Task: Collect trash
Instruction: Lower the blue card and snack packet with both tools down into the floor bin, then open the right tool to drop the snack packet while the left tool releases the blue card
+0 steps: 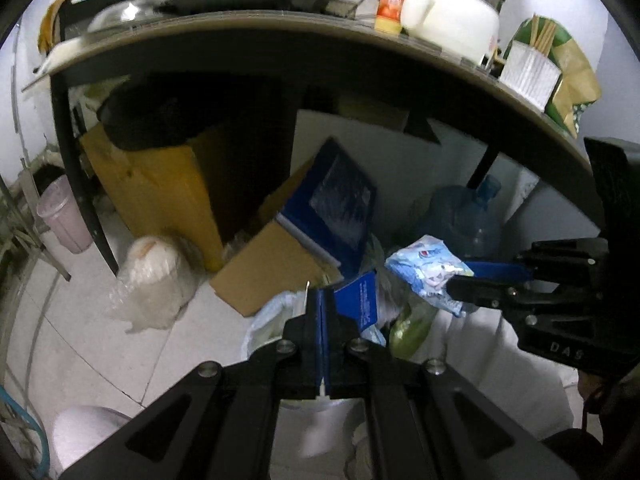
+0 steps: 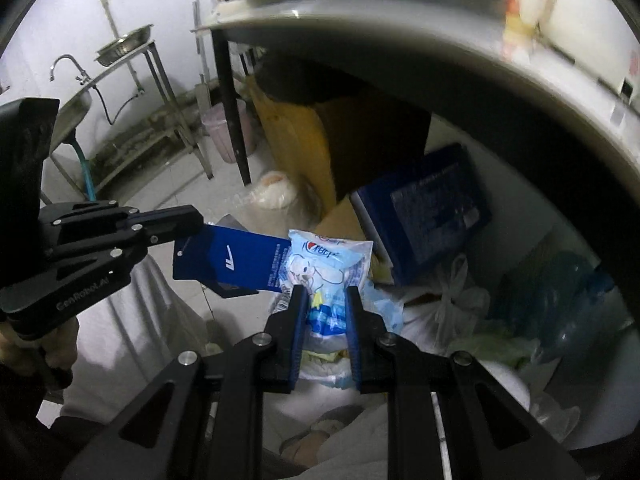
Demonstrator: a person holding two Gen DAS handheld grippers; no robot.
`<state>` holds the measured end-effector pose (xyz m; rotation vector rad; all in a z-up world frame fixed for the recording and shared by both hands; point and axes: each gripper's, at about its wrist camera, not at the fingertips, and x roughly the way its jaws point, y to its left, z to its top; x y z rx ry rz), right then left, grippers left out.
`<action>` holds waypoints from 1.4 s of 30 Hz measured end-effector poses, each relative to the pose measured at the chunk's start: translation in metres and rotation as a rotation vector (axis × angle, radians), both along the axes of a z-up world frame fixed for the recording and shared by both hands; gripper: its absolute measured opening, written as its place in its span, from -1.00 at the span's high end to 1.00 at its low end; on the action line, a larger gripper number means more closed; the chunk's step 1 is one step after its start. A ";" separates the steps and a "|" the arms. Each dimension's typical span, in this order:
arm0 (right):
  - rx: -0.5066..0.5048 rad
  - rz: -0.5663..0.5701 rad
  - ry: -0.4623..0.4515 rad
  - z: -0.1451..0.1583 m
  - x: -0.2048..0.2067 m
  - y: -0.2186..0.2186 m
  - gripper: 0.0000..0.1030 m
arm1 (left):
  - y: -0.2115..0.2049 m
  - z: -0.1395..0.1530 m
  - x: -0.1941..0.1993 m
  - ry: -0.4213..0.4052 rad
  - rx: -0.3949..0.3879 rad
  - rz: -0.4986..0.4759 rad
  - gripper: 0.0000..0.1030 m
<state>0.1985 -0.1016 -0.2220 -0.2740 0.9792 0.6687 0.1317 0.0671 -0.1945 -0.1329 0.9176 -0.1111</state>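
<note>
The left claw [image 1: 323,300] is clamped fully shut on a dark blue card [image 2: 236,260]. The right claw [image 2: 327,296], slightly parted, grips a pale blue snack wrapper [image 2: 328,268]. Both point steeply down over a white trash bag [image 2: 448,304] below the table [image 1: 280,36] edge.

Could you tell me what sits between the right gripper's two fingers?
A pale blue printed wrapper is pinched between the right gripper's fingers; the right wrist view shows it best.

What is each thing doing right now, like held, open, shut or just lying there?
Left gripper: shut on the blue card.
Blue card: held flat, in the air.
Right gripper: shut on the snack packet.
Snack packet: crumpled, held up.
White bag: knotted shut, on the floor.
Water jug: upright under the table.
</note>
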 end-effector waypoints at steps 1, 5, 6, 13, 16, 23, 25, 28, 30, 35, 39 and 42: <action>-0.002 -0.005 0.010 -0.006 0.003 -0.001 0.66 | 0.000 -0.005 0.002 0.011 -0.003 -0.001 1.00; -0.014 -0.022 0.045 -0.027 0.014 -0.004 0.66 | -0.003 -0.031 0.014 0.062 -0.011 -0.002 1.00; -0.017 -0.026 0.054 -0.033 0.017 -0.005 0.66 | -0.004 -0.038 0.017 0.077 -0.016 -0.004 1.00; -0.042 -0.052 0.109 -0.068 0.034 -0.012 0.66 | -0.011 -0.083 0.034 0.162 -0.045 -0.025 1.00; -0.057 -0.060 0.132 -0.083 0.042 -0.015 0.66 | -0.012 -0.101 0.041 0.191 -0.062 -0.030 1.00; -0.080 -0.073 0.190 -0.112 0.057 -0.016 0.66 | -0.007 -0.134 0.055 0.262 -0.073 -0.011 0.99; -0.084 -0.073 0.199 -0.117 0.060 -0.015 0.66 | -0.006 -0.142 0.058 0.289 -0.074 -0.004 0.99; -0.093 -0.075 0.212 -0.123 0.065 -0.013 0.66 | -0.003 -0.156 0.062 0.324 -0.072 0.012 0.98; -0.099 -0.075 0.219 -0.125 0.067 -0.010 0.66 | -0.001 -0.160 0.063 0.337 -0.070 0.021 0.88; -0.114 -0.066 0.240 -0.136 0.072 -0.002 0.66 | 0.010 -0.168 0.062 0.358 -0.091 0.055 0.29; -0.128 -0.057 0.250 -0.144 0.075 0.006 0.66 | 0.020 -0.171 0.061 0.365 -0.100 0.087 0.29; -0.139 -0.049 0.257 -0.150 0.077 0.013 0.66 | 0.027 -0.171 0.059 0.365 -0.098 0.107 0.29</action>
